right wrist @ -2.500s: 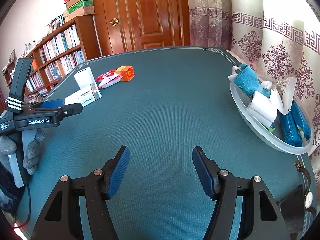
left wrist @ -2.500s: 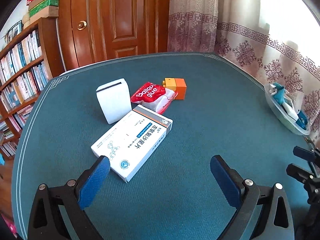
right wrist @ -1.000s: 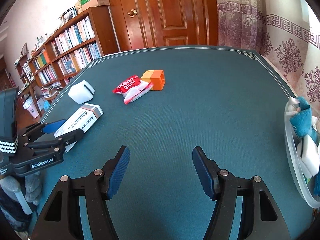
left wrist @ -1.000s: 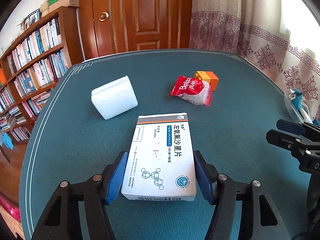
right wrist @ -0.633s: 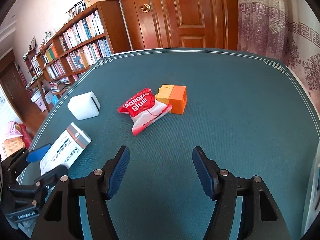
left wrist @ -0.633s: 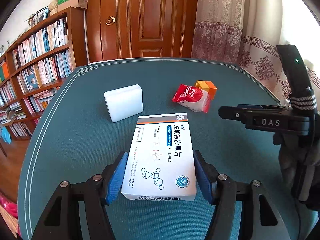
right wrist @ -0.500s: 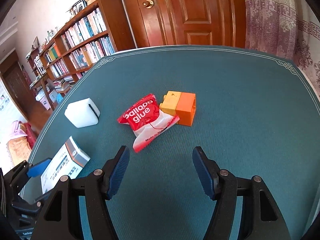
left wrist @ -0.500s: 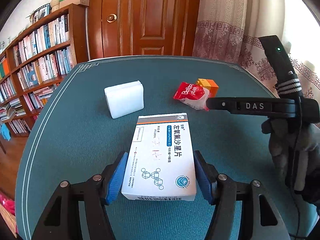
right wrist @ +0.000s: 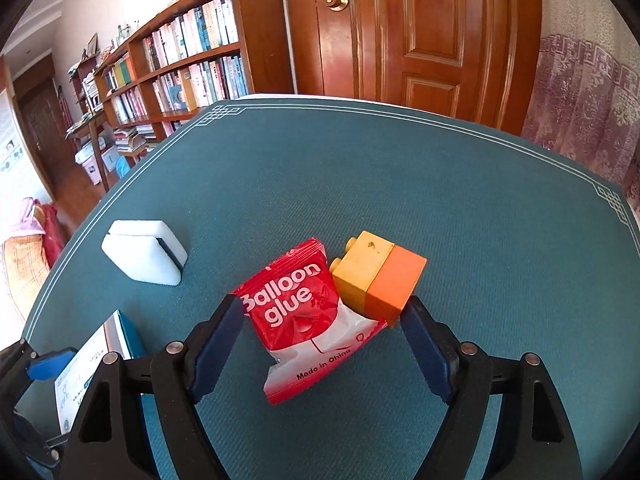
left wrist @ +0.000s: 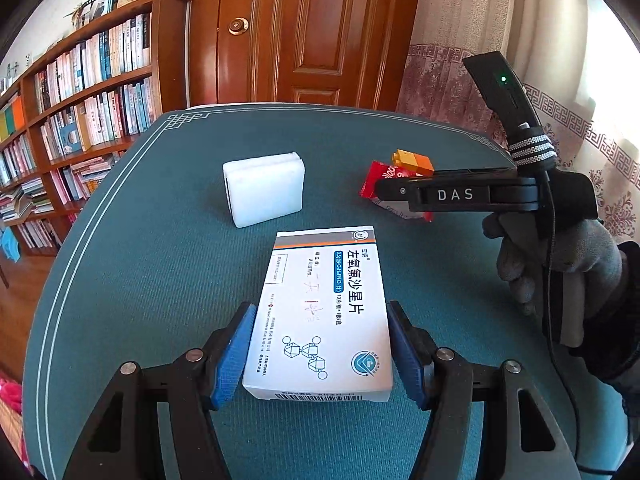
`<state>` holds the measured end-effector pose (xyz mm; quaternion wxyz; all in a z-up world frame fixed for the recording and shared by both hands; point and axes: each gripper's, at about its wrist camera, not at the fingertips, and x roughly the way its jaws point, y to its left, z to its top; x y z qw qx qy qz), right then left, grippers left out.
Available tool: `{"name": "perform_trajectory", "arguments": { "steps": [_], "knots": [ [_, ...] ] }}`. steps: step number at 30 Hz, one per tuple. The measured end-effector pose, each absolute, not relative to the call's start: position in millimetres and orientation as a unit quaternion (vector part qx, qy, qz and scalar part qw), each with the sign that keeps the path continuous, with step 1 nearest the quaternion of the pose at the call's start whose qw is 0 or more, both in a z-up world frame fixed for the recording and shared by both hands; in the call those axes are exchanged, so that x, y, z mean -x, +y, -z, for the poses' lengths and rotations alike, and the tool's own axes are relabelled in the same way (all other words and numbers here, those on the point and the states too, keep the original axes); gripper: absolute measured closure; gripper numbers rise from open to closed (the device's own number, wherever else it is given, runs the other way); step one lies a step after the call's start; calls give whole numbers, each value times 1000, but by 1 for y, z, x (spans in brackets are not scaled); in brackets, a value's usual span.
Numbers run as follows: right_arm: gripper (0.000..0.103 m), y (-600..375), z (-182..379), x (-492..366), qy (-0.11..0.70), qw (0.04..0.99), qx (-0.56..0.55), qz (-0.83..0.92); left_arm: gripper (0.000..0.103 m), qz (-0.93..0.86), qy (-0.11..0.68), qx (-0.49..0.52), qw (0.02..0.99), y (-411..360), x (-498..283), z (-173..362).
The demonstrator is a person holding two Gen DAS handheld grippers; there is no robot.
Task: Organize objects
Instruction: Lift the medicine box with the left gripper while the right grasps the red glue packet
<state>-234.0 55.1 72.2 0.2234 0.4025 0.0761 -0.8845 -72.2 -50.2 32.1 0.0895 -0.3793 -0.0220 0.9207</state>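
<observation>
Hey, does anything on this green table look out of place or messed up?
Mostly no. The Balloon glue packet lies crumpled and askew, its corner tucked against the orange and yellow block. The medicine box and white case look intact.

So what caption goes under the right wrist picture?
Open right gripper straddles the Balloon glue packet beside an orange block.

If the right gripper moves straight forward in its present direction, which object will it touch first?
Most likely the red Balloon glue packet, already lying between the open right gripper fingers. The orange-yellow block sits just behind, near the right finger.
</observation>
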Motion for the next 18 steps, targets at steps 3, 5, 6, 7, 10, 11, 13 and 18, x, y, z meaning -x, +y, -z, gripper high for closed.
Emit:
{"name": "perform_trajectory", "arguments": {
  "steps": [3, 5, 6, 7, 10, 11, 13, 18],
  "knots": [
    [21, 47, -64, 226, 100, 240, -411, 874, 35, -920, -27, 382, 84, -52, 73, -32],
    [21, 46, -61, 219, 104, 247, -409, 872, 35, -920, -31, 382, 81, -53, 72, -32],
    [21, 46, -61, 215, 102, 256, -411, 869, 35, -920, -33, 382, 80, -54, 72, -32],
    [21, 47, -61, 212, 95, 265, -413, 866, 35, -920, -33, 382, 79, -54, 71, -32],
    [21, 50, -63, 203, 71, 298, -427, 851, 35, -921, -36, 381, 76, -54, 70, -32],
    [21, 51, -64, 199, 69, 300, -428, 850, 35, -921, -37, 380, 76, -54, 70, -33],
    [21, 54, -68, 194, 69, 300, -424, 852, 35, -922, -40, 379, 74, -56, 70, -34],
    [21, 62, -76, 203, 49, 262, -418, 868, 35, -922, -43, 378, 73, -56, 69, -35]
  ]
}}
